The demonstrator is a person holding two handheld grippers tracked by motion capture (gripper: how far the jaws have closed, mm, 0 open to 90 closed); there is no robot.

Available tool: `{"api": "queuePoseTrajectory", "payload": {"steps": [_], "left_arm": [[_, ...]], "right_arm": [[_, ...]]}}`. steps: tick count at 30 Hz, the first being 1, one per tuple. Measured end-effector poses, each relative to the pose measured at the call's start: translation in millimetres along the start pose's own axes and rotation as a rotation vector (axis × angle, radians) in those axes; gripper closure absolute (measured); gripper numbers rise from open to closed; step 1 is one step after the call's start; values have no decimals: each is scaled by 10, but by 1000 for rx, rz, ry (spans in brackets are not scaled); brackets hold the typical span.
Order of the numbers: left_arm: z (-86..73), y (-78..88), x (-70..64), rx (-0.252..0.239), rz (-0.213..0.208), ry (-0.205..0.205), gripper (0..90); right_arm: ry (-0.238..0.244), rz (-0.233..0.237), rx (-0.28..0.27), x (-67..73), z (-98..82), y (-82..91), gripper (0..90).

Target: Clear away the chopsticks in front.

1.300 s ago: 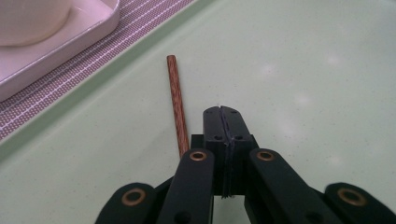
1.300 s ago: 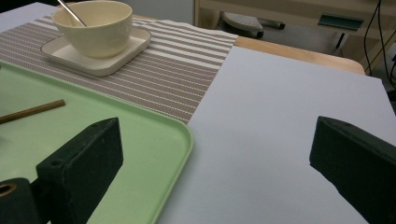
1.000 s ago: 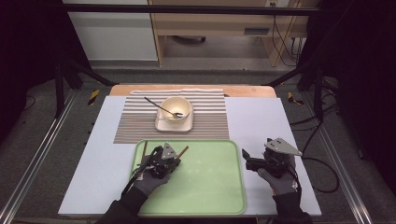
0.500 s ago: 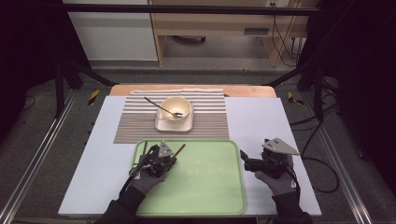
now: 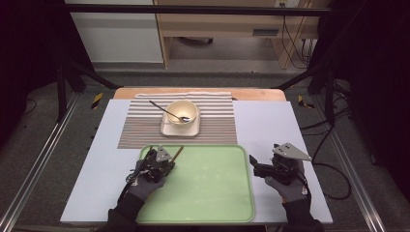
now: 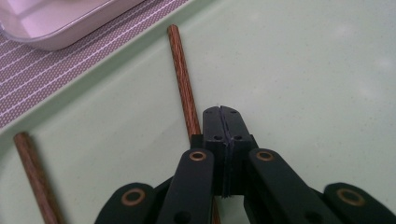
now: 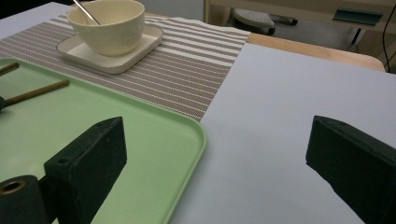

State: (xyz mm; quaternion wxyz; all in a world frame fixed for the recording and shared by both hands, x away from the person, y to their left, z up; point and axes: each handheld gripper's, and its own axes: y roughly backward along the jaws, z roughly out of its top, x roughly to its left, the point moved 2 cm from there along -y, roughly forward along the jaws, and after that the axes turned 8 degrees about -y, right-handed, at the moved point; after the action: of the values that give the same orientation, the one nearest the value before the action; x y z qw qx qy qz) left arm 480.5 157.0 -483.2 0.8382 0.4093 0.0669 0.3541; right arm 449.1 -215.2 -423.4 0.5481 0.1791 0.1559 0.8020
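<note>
Pale tabletop (image 5: 270, 125), high view: striped mat (image 5: 217, 125) at the far side w/ a bowl (image 5: 182, 112) on a square plate (image 5: 167, 129), spoon (image 5: 162, 108) leaning in it. Green tray (image 5: 212, 193) sits near the person. Left gripper (image 5: 167, 157) is over the tray's far-left corner, on top of two chopsticks (image 5: 177, 152). Vs. a sec ago it has slid a bit left and back, and the stick poking out past it has shifted along w/ it. So the stick looks to be dragged or carried, not left lying. Right gripper (image 5: 254, 166) hangs just off the tray's right edge, eased slightly toward the person; it looks idle.

Left gripper view: left gripper (image 6: 222, 112) has its jaws pressed together, no gap at the tips. One chopstick (image 6: 182, 79) runs along their left side and on under the linkage; can't tell if it's pinched lower down. Second chopstick (image 6: 30, 168) lies apart at the left, both on the tray (image 6: 303, 70). Mat (image 6: 46, 70) and plate (image 6: 60, 23) just beyond.

Right gripper view: right gripper (image 7: 217, 140) spread wide, nothing between the jaws, straddling the tray's rim (image 7: 201, 135) and bare table (image 7: 289, 84). Bowl (image 7: 107, 23) and chopstick ends (image 7: 37, 92) farther off.

Prob. a pickup just starting; the grip isn't confirmed.
</note>
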Motion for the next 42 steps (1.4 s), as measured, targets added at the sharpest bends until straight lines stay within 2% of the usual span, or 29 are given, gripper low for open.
{"api": "queuePoseTrajectory", "payload": {"steps": [7,11,18,24,28,34,37,42], "left_arm": [[-122,95,96,11,15,39,897],[-170,139,116,19,19,44,897],[-222,181,162,8,23,73,897],[-209,159,160,10,18,66,898],[-202,210,159,-13,24,73,897],[-220,179,158,-4,0,70,897],[-216,151,169,-2,9,64,897],[-228,153,215,9,41,77,897]], "right_arm": [[9,-10,-5,-6,5,5,53],[9,-11,-3,-3,2,5,53],[17,-12,-7,-5,5,12,53],[17,-13,-1,7,0,2,51],[18,-11,-2,5,1,5,50],[18,-12,-3,6,3,8,50],[22,-12,-3,8,2,1,50],[21,-10,-1,11,-1,0,50]]}}
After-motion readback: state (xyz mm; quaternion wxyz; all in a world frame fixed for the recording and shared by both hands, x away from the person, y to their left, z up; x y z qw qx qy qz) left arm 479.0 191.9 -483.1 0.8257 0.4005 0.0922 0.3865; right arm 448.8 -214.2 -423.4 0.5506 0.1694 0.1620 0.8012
